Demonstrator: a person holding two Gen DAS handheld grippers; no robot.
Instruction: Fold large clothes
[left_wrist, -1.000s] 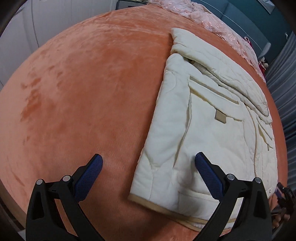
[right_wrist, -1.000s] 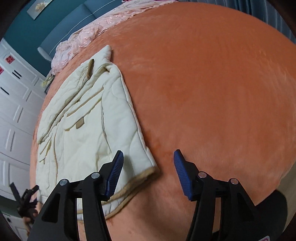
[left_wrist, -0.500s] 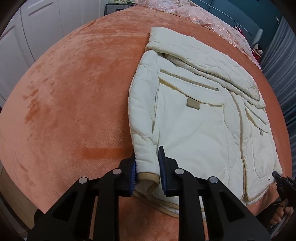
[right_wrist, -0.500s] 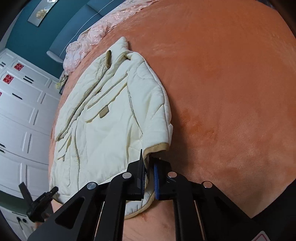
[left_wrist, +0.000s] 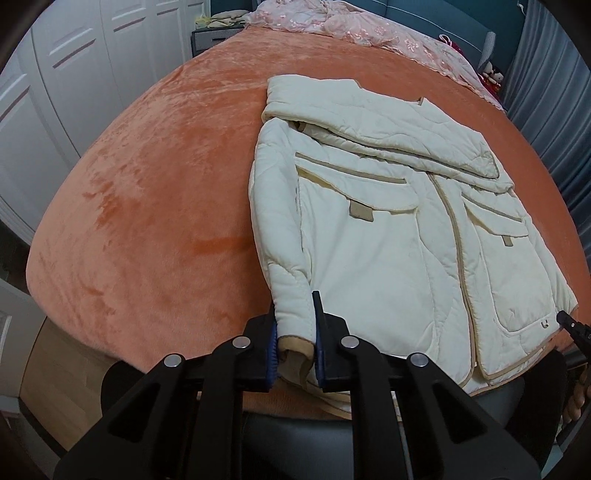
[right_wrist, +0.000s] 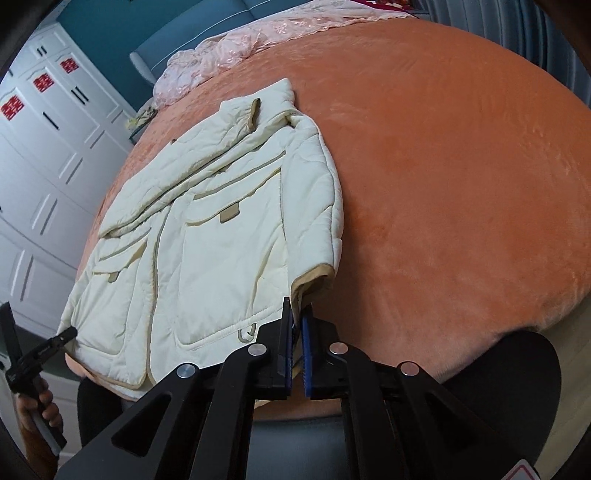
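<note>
A cream quilted jacket (left_wrist: 388, 240) with tan trim lies face up on the orange plush bed (left_wrist: 147, 184), hood at the far end. My left gripper (left_wrist: 295, 326) has the near left sleeve's tan cuff (left_wrist: 293, 341) between its blue pads; the jaws are still closing on it, and the sleeve is pulled up toward me. In the right wrist view the jacket (right_wrist: 207, 251) runs away to the left. My right gripper (right_wrist: 297, 321) is shut on the thin edge just below the other sleeve's tan cuff (right_wrist: 314, 275). Each gripper's tip shows in the other's view (left_wrist: 570, 326) (right_wrist: 55, 339).
Crumpled pink lace fabric (left_wrist: 351, 26) (right_wrist: 240, 44) lies at the bed's far end. White wardrobe doors (left_wrist: 55, 74) (right_wrist: 44, 147) stand on one side, grey-blue curtains (left_wrist: 554, 110) on the other. The bed's near edge lies just under both grippers. A hand (right_wrist: 40, 402) grips the left tool.
Both grippers went from open over the jacket's near corners to shut on the sleeve cuffs. They have since risen and drawn back, lifting the cuffs off the bed.
</note>
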